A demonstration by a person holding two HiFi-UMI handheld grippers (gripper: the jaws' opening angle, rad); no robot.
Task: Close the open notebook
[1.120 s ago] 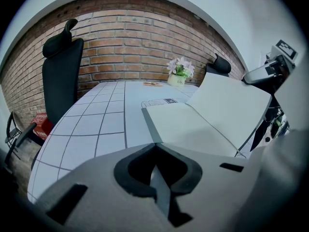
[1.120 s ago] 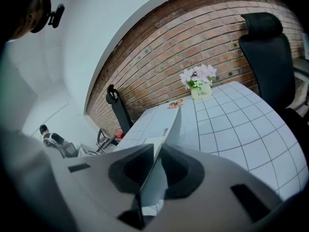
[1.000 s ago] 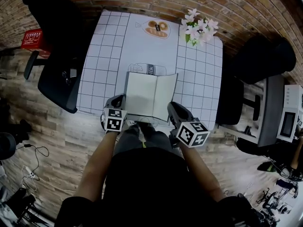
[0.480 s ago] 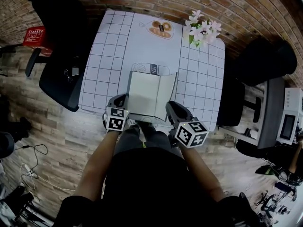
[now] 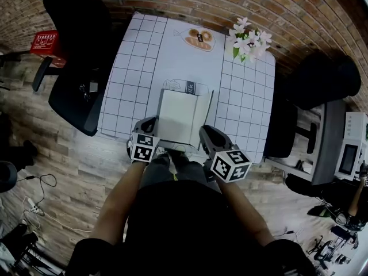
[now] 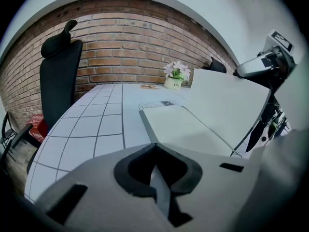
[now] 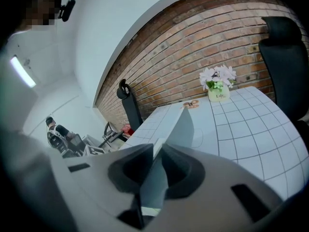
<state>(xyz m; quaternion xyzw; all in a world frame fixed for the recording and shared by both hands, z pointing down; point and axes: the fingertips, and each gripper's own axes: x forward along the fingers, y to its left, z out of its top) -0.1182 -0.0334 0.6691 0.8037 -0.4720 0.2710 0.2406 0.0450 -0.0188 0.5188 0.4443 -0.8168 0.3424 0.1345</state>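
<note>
An open white notebook [image 5: 178, 118] lies near the front edge of the checked table [image 5: 135, 68]. Its left half [image 6: 186, 129] lies flat. Its right half [image 6: 227, 103] stands raised at a slant over the spine. My left gripper [image 5: 149, 125] is at the notebook's near left corner, with its jaws [image 6: 155, 146] shut on the thin edge of the left half. My right gripper [image 5: 206, 133] is shut on the near edge of the raised right half [image 7: 182, 124], and the sheet runs edge-on between its jaws [image 7: 157, 151].
A pot of white flowers [image 5: 248, 38] stands at the table's far right corner. Printed pictures of pastries [image 5: 200, 38] and a milk carton [image 5: 183, 86] are on the cloth. Black chairs stand at the left [image 5: 75, 91] and at the right [image 5: 319, 76]. A red crate [image 5: 46, 40] sits on the floor.
The notebook's right half has tipped up steeper and looks narrower from above. My right gripper has shifted slightly left with it. The left gripper has stayed put.
</note>
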